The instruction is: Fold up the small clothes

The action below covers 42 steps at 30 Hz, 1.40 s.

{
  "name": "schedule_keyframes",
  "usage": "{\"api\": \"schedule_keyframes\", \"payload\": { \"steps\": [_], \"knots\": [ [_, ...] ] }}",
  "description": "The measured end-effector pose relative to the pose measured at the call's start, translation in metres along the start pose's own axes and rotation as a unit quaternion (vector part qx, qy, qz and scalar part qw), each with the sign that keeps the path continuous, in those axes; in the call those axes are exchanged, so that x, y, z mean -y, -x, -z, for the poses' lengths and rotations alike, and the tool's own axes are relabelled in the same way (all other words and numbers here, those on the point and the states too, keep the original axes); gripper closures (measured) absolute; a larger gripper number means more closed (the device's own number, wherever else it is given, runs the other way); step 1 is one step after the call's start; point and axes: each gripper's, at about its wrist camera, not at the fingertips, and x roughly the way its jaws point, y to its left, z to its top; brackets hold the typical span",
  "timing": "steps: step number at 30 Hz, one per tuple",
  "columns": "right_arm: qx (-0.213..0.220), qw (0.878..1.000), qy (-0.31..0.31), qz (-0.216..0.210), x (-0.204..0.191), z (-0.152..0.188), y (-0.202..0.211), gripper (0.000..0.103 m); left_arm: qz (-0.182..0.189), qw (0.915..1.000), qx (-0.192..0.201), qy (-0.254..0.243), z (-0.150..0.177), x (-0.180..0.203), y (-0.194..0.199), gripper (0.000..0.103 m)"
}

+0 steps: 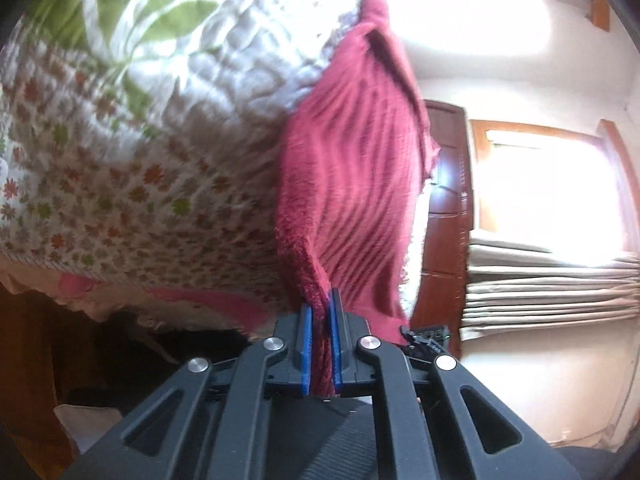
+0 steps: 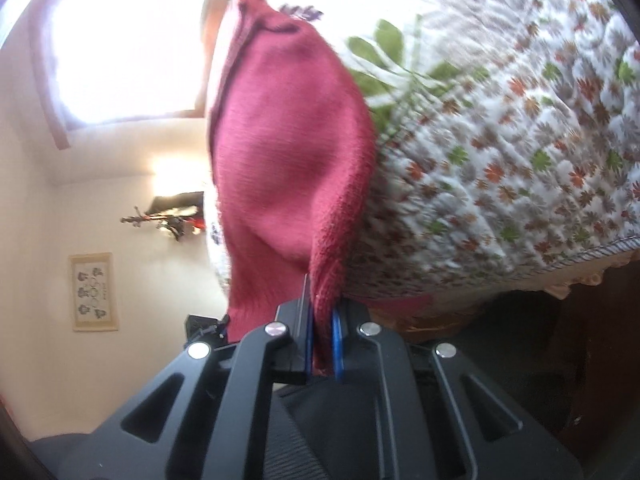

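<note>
- Looking through the left wrist camera, the left gripper (image 1: 320, 312) has its two blue pads squeezed almost together on a fuzzy edge of the red cloth (image 1: 352, 168).
- The red cloth runs away from the pads, up the picture, and ends in a thin tip near the top.
- The flowery quilt (image 1: 132, 152) is behind the cloth, on the left side of the picture, and the cloth's far end lies over it.
- A brown door (image 1: 444, 200) and a bright window (image 1: 548, 188) are on the right side.
- Looking through the right wrist camera, the right gripper (image 2: 322, 320) is also nearly closed, pinching another fuzzy edge of the same red cloth (image 2: 288, 152).
- Here the cloth bulges out wide between the pads and its far tip.
- The quilt (image 2: 520, 152) fills the right side of this picture.
- A small framed picture (image 2: 94, 292) hangs on the pale wall on the left side.
</note>
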Motion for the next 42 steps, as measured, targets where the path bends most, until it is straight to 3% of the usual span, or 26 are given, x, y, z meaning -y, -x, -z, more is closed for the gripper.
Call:
{"api": "schedule_keyframes", "payload": {
  "steps": [8, 12, 16, 20, 27, 33, 37, 39, 42],
  "knots": [
    [0.028, 0.997, 0.011, -0.065, -0.042, -0.025, 0.015, 0.097, 0.100, 0.9941, 0.039, 0.016, -0.018, 0.036, 0.008, 0.096],
    [0.038, 0.995, 0.015, -0.093, -0.062, -0.049, 0.015, 0.097, 0.141, 0.9877, 0.062, 0.025, -0.046, 0.051, 0.007, 0.096],
    [0.050, 0.993, 0.009, -0.104, -0.072, -0.077, 0.013, 0.097, 0.158, 0.9831, 0.085, 0.038, -0.082, 0.057, 0.002, 0.096],
    [0.053, 0.994, -0.005, -0.098, -0.077, -0.112, 0.004, 0.097, 0.159, 0.9784, 0.108, 0.076, -0.118, 0.050, -0.010, 0.096],
    [0.036, 0.997, -0.036, -0.064, -0.065, -0.164, -0.025, 0.097, 0.128, 0.9774, 0.120, 0.117, -0.161, 0.036, -0.036, 0.096],
    [0.018, 0.997, -0.059, -0.040, -0.051, -0.195, -0.043, 0.097, 0.095, 0.9743, 0.139, 0.150, -0.173, 0.020, -0.046, 0.096],
    [0.002, 0.997, -0.067, -0.037, -0.047, -0.212, -0.050, 0.091, 0.083, 0.9700, 0.161, 0.162, -0.172, 0.015, -0.042, 0.097],
    [-0.008, 0.997, -0.066, -0.037, -0.048, -0.217, -0.049, 0.089, 0.074, 0.9683, 0.173, 0.164, -0.169, 0.016, -0.036, 0.088],
    [-0.024, 0.997, -0.057, -0.055, -0.052, -0.225, -0.044, 0.074, 0.053, 0.9719, 0.180, 0.142, -0.166, 0.030, -0.027, 0.074]
  ]
}}
